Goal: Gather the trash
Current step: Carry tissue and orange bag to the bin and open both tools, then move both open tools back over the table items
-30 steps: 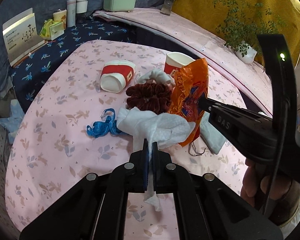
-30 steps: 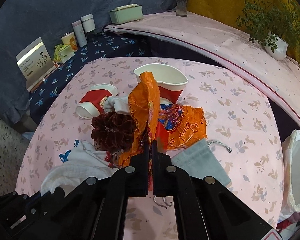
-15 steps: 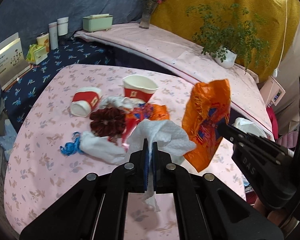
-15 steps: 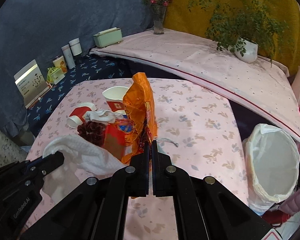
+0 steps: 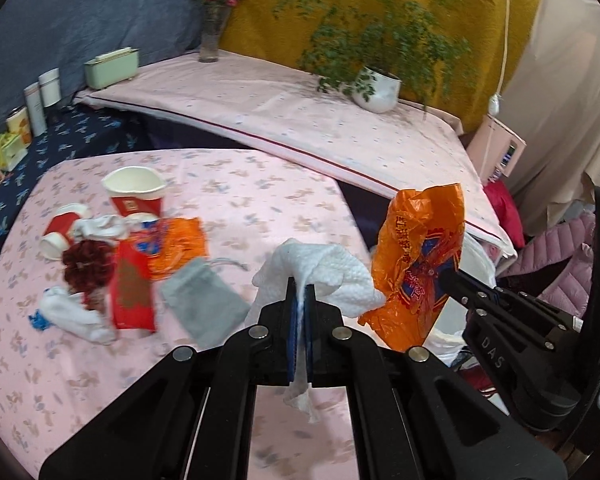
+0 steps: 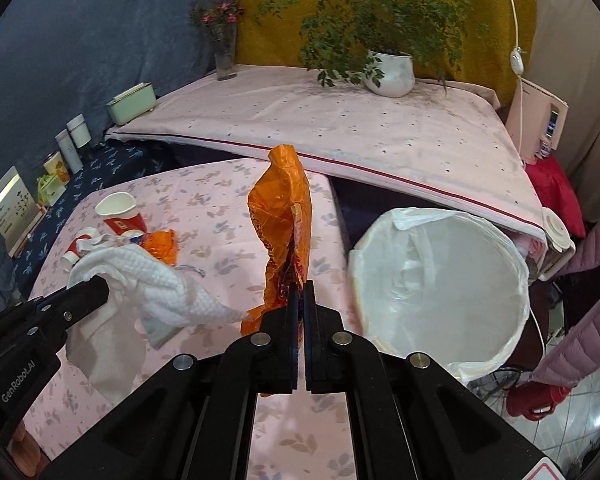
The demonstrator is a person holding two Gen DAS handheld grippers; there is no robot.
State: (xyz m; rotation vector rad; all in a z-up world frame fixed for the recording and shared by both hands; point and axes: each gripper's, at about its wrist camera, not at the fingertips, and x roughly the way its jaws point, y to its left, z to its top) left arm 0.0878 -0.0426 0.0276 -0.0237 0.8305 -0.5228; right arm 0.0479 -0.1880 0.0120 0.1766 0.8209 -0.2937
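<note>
While both claws are raised above the pink floral worktop, the remaining litter is seen far to the left of the left claw: a tipped red paper cup, an upright red paper cup, a dark red scrunchie, a crumpled white tissue beside a bit of blue tape, a red packet and an orange wrapper lying on the cloth. Nearer, just left of and ahead of that claw, a grey drawstring pouch is laid flat on the worktop. The left claw is clenched on a white paper towel, which is bunched above the closed tips, with a tail hanging down between the fingers. Immediately to its right, an orange snack bag is held upright in the air by the right claw, whose tips are clamped tight on the bag's lower edge. In the right wrist view the towel is seen to the left of the right claw and the bag stands straight ahead of it. To the right of the right claw, beside and below the worktop edge, a round bin lined with a white bag is seen with its mouth open. Behind everything, a bed with a pink cover carries a potted plant and a vase of flowers.
</note>
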